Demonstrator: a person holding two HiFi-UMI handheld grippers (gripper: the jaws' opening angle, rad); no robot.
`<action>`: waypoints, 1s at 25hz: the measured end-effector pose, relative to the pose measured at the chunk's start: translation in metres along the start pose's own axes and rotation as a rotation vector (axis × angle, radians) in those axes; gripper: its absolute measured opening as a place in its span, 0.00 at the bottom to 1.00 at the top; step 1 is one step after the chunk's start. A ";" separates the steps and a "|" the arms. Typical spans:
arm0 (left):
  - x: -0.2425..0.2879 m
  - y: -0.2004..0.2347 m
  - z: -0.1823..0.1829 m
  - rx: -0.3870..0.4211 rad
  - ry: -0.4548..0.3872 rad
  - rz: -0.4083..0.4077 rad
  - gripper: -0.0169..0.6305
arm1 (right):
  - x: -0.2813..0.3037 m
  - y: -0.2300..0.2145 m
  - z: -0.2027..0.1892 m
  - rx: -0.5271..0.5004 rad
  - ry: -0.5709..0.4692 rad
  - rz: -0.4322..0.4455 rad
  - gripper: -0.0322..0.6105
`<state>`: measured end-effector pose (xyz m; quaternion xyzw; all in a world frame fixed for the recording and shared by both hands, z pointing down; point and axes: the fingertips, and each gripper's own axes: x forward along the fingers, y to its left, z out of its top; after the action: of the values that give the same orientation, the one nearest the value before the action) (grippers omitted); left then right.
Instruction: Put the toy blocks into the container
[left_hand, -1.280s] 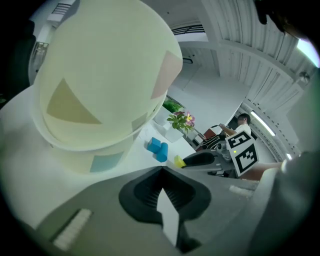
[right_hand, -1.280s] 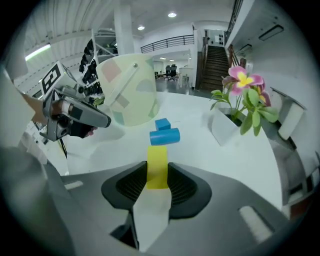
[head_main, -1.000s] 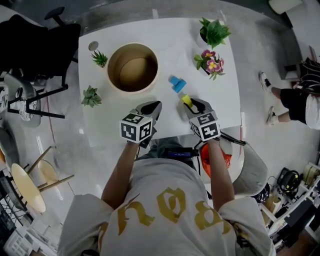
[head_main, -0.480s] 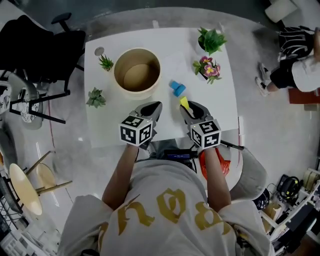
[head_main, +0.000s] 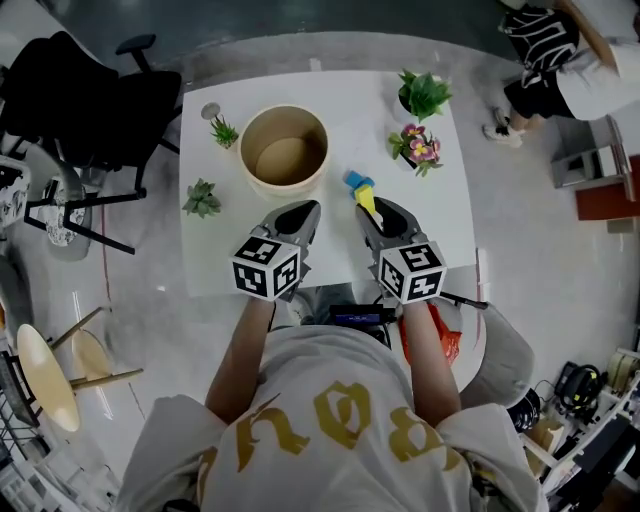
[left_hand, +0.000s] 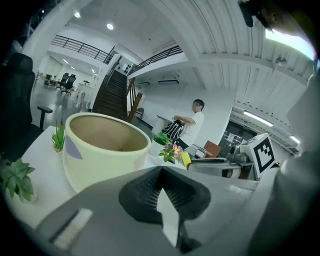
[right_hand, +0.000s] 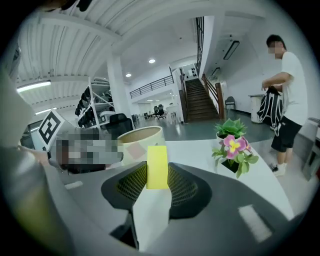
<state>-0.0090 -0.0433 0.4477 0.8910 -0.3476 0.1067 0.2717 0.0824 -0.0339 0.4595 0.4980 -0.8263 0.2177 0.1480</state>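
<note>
Surface: your white table (head_main: 215, 255) stands on a glossy grey floor (head_main: 540, 230).
Room: an open hall with a staircase (right_hand: 200, 102). A black office chair (head_main: 95, 95) is at your left, and a person (head_main: 560, 50) stands beyond the table's far right corner.
Right tool: your right gripper (head_main: 372, 212) is clenched on the yellow block (head_main: 366, 199), over the table's near right part.
Block axis: its long side runs along the jaws and sticks out past their tips. It points away from you, toward the blue block (head_main: 356, 181).
Blue block: it lies on the table, between the container (head_main: 286, 150) and the flowering plant (head_main: 418, 148).
Left tool: your left gripper (head_main: 298, 216) has its jaws closed together with nothing in them.
Count: two blocks, one container, four potted plants (head_main: 424, 92).
</note>
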 end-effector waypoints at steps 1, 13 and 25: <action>-0.003 0.000 0.003 0.001 -0.010 0.002 0.03 | 0.000 0.002 0.003 -0.012 -0.005 0.002 0.30; -0.037 0.024 0.042 -0.019 -0.135 0.080 0.03 | 0.010 0.026 0.041 -0.052 -0.077 0.044 0.30; -0.058 0.057 0.058 -0.081 -0.220 0.166 0.03 | 0.039 0.048 0.076 -0.060 -0.117 0.132 0.30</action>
<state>-0.0904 -0.0774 0.4009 0.8539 -0.4518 0.0165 0.2580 0.0196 -0.0824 0.4015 0.4496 -0.8708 0.1726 0.0994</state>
